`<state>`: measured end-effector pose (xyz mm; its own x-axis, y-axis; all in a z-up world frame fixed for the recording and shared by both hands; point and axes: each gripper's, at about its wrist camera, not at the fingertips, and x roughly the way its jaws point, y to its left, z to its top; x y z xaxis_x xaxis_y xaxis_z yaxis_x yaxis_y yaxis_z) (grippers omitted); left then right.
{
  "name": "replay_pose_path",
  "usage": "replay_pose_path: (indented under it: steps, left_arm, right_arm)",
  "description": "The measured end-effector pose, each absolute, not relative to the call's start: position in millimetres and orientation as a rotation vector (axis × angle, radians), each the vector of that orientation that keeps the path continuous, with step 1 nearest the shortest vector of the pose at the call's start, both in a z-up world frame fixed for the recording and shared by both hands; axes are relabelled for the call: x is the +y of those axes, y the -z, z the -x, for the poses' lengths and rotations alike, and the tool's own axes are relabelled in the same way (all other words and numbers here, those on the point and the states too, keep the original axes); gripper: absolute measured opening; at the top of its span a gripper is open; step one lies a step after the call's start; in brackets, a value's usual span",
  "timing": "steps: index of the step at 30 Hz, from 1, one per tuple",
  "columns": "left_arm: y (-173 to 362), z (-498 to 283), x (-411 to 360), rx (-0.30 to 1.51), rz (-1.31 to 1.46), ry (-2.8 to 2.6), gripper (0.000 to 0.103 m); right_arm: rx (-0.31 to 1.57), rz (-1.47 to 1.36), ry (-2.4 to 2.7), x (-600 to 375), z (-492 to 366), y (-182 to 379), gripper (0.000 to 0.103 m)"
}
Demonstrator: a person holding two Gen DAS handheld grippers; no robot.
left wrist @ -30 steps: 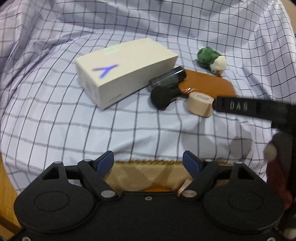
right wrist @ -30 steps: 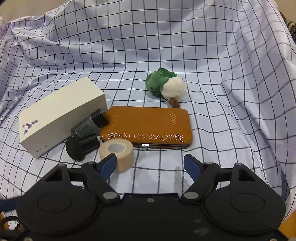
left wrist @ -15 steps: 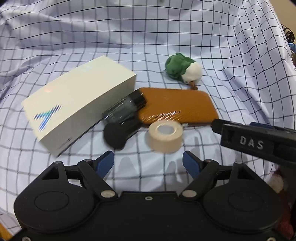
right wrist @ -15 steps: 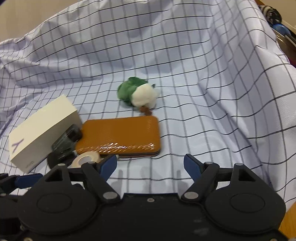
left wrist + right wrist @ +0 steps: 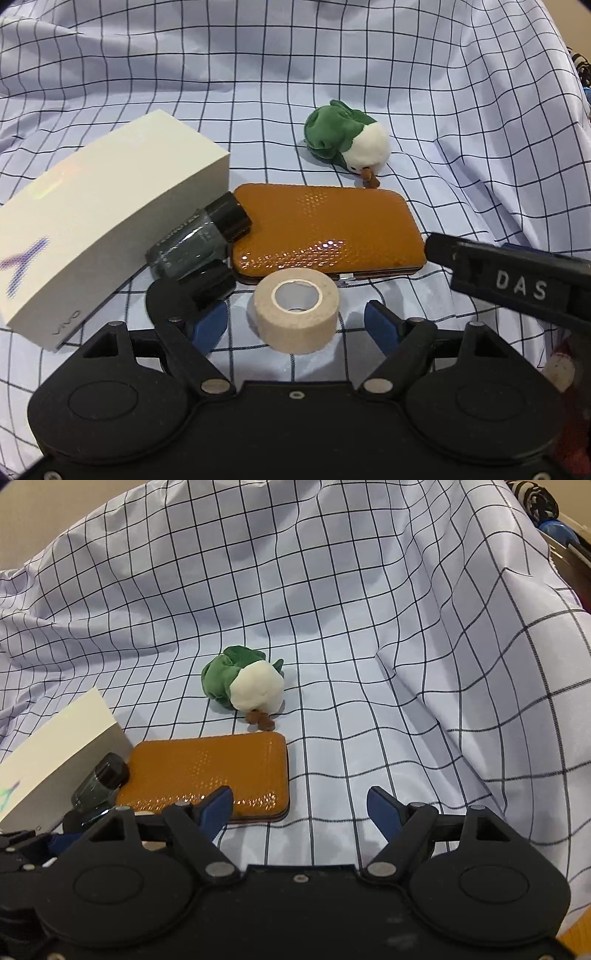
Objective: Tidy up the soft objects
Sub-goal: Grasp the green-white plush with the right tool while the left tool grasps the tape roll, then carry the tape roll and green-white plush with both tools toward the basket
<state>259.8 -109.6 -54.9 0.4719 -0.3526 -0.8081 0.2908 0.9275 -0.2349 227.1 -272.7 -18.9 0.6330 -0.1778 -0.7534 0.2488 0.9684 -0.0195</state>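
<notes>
A green and white plush toy (image 5: 345, 142) lies on the checked cloth (image 5: 332, 55), behind an orange case (image 5: 328, 236); it also shows in the right wrist view (image 5: 245, 683). A beige tape roll (image 5: 297, 308) sits between the open jaws of my left gripper (image 5: 295, 323); contact cannot be told. My right gripper (image 5: 299, 805) is open and empty, low over the cloth by the orange case (image 5: 207, 775); its side shows in the left wrist view (image 5: 509, 284).
A white box (image 5: 96, 221) lies at the left with a dark bottle (image 5: 199, 240) against it and a black cap (image 5: 184, 295) in front. A red and white soft thing (image 5: 565, 365) shows at the right edge. Cloth folds rise at the back and right.
My left gripper has moved forward and right, bringing the tape roll between its jaws. My right gripper has shifted right and forward, with the plush toy more central in its view.
</notes>
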Motion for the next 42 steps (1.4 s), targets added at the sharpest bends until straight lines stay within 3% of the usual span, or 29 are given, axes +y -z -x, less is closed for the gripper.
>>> replay_pose_path:
  steps: [5,13,22,26,28,31,42]
  left_arm:
    - [60,-265,-114,1.021,0.081,0.421,0.072]
    - [61,-269,-111,1.008,0.098,0.436,0.059]
    - [64,-273,-106,1.008,0.139,0.442,0.048]
    - [64,-274,-104,1.011,0.149,0.447,0.048]
    - [64,-273,-104,1.01,0.149,0.445,0.048]
    - [64,-272,-105,1.005,0.141,0.443,0.048]
    - [58,-263,-109,0.987,0.127,0.458,0.048]
  right_arm:
    - [0.838,-0.077,0.234,-273,-243,20,0.08]
    - [0.801,-0.031,0.147,-269,-285,18,0.099]
    - [0.801,0.058,0.117,-262,-349,28,0.098]
    - [0.819,0.09,0.076,-257,-369,40,0.091]
    - [0.838,0.11,0.068,-256,-377,47,0.071]
    - [0.864,0.116,0.055,-257,-383,52,0.061]
    - [0.826,0.04,0.224,-287,-351,30,0.058]
